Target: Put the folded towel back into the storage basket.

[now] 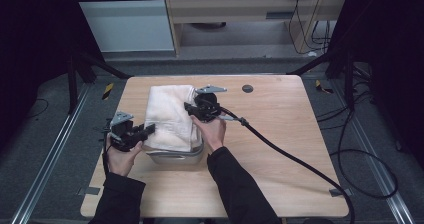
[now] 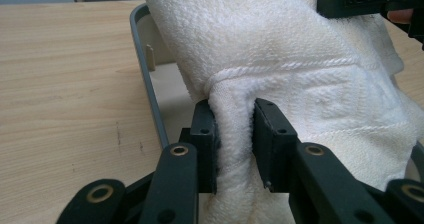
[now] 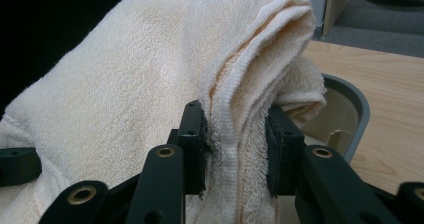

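A folded white towel (image 1: pixel 170 111) hangs over a grey metal bin (image 1: pixel 180 156) on the wooden table. My left gripper (image 1: pixel 149 129) is shut on the towel's near left edge; in the left gripper view the pads (image 2: pixel 206 134) pinch a bunched fold of towel (image 2: pixel 280 44) over the bin's rim (image 2: pixel 150 84). My right gripper (image 1: pixel 190 109) is shut on the towel's right edge; in the right gripper view its pads (image 3: pixel 195 134) squeeze several layered hems of the towel (image 3: pixel 125 74), with the bin (image 3: pixel 350 109) behind and below it.
The wooden table (image 1: pixel 280 134) has bare room to the right of the bin, crossed by the right gripper's thick black cable (image 1: pixel 290 156). A small dark round hole (image 1: pixel 247 88) sits near the table's far edge. Dark frame legs stand at the far corners.
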`<state>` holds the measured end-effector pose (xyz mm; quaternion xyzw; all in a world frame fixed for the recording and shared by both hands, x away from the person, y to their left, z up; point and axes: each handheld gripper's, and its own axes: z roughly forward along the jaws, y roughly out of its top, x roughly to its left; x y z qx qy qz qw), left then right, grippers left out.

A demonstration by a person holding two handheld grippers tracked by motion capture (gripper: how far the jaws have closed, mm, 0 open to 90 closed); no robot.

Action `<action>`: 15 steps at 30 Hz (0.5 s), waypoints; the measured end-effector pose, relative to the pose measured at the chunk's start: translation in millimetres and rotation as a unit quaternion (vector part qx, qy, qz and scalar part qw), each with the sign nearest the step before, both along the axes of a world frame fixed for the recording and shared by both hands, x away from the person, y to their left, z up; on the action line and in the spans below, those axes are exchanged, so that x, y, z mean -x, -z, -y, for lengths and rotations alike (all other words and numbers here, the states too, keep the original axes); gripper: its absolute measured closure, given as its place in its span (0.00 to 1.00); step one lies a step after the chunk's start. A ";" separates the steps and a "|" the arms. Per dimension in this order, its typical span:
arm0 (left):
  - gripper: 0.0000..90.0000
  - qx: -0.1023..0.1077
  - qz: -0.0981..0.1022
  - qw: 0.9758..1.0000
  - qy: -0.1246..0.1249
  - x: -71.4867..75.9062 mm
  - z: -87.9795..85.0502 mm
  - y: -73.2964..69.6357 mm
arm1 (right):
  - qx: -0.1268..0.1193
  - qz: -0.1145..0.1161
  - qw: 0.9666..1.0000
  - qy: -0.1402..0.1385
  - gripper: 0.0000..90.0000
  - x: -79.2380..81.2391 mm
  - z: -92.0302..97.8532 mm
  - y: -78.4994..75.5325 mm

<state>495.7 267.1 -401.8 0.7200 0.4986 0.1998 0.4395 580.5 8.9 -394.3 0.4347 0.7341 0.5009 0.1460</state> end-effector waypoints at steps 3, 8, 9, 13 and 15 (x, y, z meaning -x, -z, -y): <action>0.80 -0.002 -0.005 1.000 0.001 -1.5 0.4 3.2 | 0.002 -0.008 1.000 0.001 0.74 -0.8 0.1 5.2; 0.80 -0.011 -0.012 1.000 0.002 -2.7 2.4 7.3 | 0.007 -0.011 1.000 0.000 0.74 -2.1 0.4 9.9; 0.80 -0.011 -0.012 1.000 0.002 -2.7 2.4 7.3 | 0.011 -0.010 1.000 0.000 0.74 -2.6 0.6 10.9; 0.80 -0.014 -0.018 1.000 0.001 -4.9 4.0 11.9 | 0.013 -0.015 1.000 0.001 0.74 -3.4 0.2 14.7; 0.80 -0.017 -0.021 1.000 0.000 -6.0 4.5 14.0 | 0.017 -0.015 1.000 0.001 0.74 -3.5 0.0 16.7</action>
